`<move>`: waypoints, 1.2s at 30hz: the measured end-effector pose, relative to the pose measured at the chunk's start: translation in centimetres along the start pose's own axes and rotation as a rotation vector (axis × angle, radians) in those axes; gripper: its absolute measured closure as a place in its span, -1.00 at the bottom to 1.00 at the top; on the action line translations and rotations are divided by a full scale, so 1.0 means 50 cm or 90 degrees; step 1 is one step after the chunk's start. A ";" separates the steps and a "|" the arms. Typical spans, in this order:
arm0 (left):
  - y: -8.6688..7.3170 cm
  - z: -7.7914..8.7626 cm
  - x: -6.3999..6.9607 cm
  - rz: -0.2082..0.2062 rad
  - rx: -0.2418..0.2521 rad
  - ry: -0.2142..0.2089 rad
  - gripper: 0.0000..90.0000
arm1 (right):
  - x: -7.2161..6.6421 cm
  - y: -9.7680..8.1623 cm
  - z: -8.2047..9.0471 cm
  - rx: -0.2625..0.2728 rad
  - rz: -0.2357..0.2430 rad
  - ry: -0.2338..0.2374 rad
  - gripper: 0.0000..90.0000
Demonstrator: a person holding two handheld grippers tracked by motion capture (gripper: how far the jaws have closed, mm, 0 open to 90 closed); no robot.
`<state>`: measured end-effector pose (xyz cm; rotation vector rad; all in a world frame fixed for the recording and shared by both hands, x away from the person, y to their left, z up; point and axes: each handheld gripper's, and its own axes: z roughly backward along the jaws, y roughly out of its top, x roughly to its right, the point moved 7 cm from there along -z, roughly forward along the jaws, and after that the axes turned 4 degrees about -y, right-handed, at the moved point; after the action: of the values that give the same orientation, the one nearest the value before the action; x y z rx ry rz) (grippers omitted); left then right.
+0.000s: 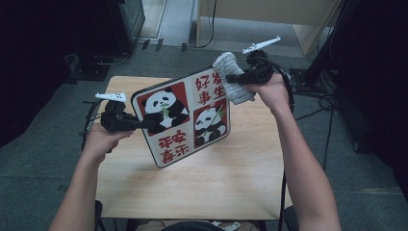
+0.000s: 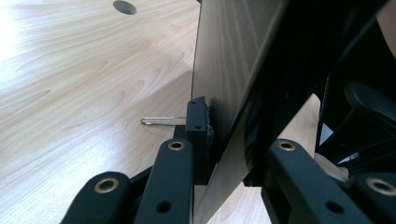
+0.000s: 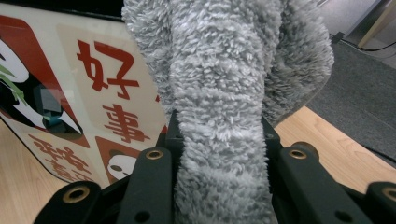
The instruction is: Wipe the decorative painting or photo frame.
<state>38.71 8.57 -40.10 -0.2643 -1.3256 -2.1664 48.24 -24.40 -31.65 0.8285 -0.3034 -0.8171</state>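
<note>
Panda board: the panda board (image 1: pixel 185 118) is held tilted above the tabletop (image 1: pixel 192 187), its printed face turned up toward the person, its lower corner close to the wood near the middle of the tabletop. Its upper right corner reaches past the tabletop's far edge.
Board face: four panels, two with pandas on red and two with red characters on cream, inside a black rim.
Left gripper: the left gripper (image 1: pixel 144 124) clamps the board's left edge, over the left part of the tabletop. In the left gripper view the jaws are drawn in narrow on the thin edge of the panda board (image 2: pixel 233 70), one finger (image 2: pixel 198 135) on the wood-grain back and the other on the dark front side, so the board stands edge-on between them.
Right gripper: the right gripper (image 1: pixel 234 77) is beyond the far right corner of the tabletop and grips a grey cloth (image 1: pixel 232 77).
Cloth and fingers: in the right gripper view the fluffy grey cloth (image 3: pixel 224 93) is bunched between the two jaws, which press narrow on it, and it bulges out above and beside the fingers (image 3: pixel 152 182).
Cloth and board: the cloth lies against the board's upper right corner, over the panel of red characters (image 3: pixel 112 102).
</note>
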 end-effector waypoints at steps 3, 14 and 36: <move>-0.001 0.001 -0.001 0.002 -0.001 -0.003 0.74 | -0.003 -0.006 -0.002 0.002 0.000 0.001 0.51; -0.001 0.001 -0.002 0.002 0.001 -0.008 0.74 | -0.008 -0.039 -0.017 -0.018 0.006 0.004 0.52; -0.002 0.000 -0.001 -0.004 0.002 -0.009 0.73 | -0.007 -0.093 -0.040 -0.024 0.000 0.014 0.51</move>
<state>38.69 8.62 -40.19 -0.2748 -1.3386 -2.1710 46.64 -24.92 -36.43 0.8016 -0.2673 -0.8111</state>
